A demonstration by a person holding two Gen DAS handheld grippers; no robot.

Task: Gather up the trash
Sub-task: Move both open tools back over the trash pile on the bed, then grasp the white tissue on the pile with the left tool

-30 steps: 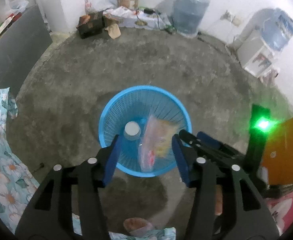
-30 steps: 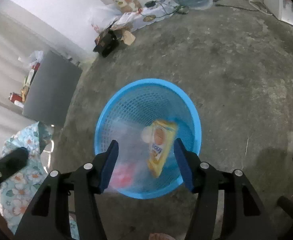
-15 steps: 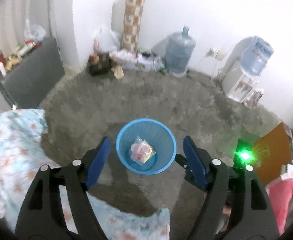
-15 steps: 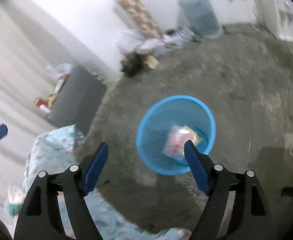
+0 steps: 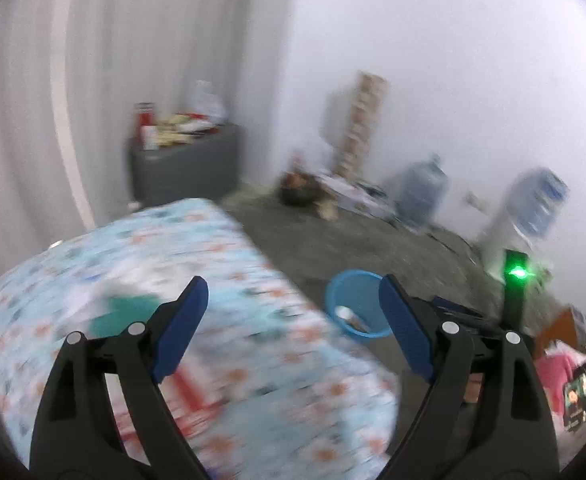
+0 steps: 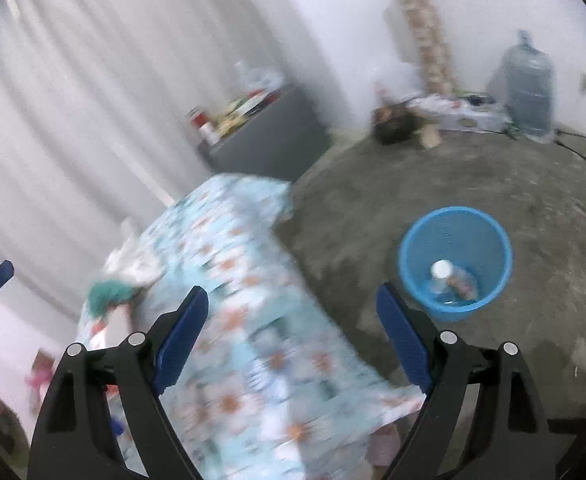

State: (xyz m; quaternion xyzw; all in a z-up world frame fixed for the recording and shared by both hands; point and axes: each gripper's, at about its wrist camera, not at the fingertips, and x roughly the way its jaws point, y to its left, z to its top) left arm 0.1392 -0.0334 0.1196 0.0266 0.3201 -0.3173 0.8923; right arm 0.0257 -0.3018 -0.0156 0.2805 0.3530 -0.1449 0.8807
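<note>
Now both grippers (left (image 5: 293, 312), right (image 6: 291, 320)) gape empty; blue mesh basket (image 6: 455, 220) holds bottle (image 6: 441, 274).

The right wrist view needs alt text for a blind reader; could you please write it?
The open, empty right tool hangs over a blurred floral-clothed table. Right of it, a round blue plastic basket on grey floor holds a clear white-capped bottle.

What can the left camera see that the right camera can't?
Only the left view shows a green light, a water cooler and something pink at the right edge. Only the right view shows the bottle in the bin clearly, plus the tip of the left claw at its left edge. Both show the blue bin, the flowery cloth, the big jug, the grey cabinet, and an open, empty claw: left claw, right claw.
</note>
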